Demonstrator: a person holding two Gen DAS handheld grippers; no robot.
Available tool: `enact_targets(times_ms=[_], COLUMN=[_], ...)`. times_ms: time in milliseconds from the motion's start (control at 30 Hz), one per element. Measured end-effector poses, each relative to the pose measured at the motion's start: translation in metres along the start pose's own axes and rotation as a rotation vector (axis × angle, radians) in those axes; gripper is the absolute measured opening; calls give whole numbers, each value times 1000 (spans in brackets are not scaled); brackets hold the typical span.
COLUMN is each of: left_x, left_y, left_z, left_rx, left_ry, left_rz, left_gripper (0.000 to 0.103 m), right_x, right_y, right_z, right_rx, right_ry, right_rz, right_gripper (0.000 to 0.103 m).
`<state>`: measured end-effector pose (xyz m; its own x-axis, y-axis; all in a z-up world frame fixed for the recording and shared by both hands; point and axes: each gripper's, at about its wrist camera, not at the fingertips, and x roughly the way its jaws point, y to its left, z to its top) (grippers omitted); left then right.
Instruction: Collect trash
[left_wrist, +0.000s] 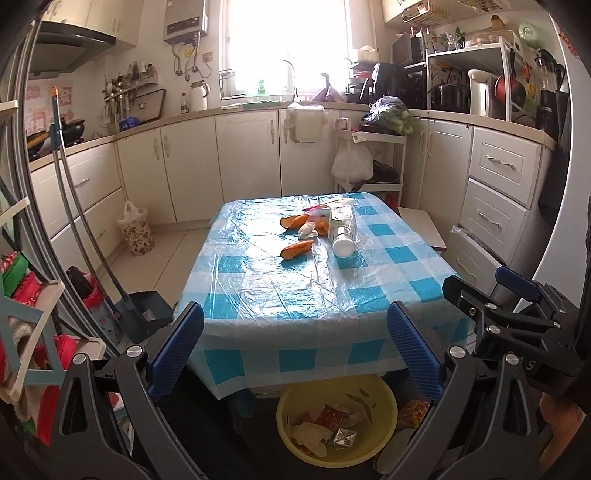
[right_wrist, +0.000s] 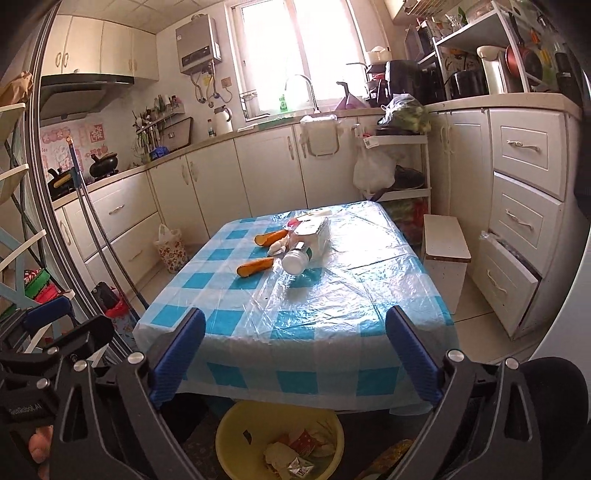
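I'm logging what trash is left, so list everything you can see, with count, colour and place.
table: one, blue and white check cloth under clear plastic, centre
peels: two clear ones, orange, far half of table; a third may lie behind the tissue
tissue: one, white, crumpled between the peels
bottle: one, clear with white cap, lying on its side by the peels
basin: one, yellow, on the floor under the table's near edge, wrappers inside
bin: one, floral with white bag, on the floor left of the table
left tongs: blue pads, open, nothing between
right tongs: blue pads, open, nothing between
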<state>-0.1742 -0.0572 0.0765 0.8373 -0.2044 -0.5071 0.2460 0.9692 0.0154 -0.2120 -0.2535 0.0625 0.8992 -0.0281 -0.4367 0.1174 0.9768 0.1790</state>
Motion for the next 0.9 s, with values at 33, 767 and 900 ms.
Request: enact_targets(times_ms=[33, 767, 900], left_x=[-2, -12, -13], left_y=[1, 10, 10], left_z=[0, 2, 2], left_rx=[-3, -43, -44], left_ry=[-3, -38, -40], left_rz=[2, 30, 32], left_gripper=[96, 96, 96], right_x=[0, -7, -8], right_y=[0, 6, 7], right_z=[0, 0, 0], right_rx=[-3, -39, -44], right_ry=[-2, -36, -41], right_rz=[-2, -25, -27], right_gripper=[94, 94, 94])
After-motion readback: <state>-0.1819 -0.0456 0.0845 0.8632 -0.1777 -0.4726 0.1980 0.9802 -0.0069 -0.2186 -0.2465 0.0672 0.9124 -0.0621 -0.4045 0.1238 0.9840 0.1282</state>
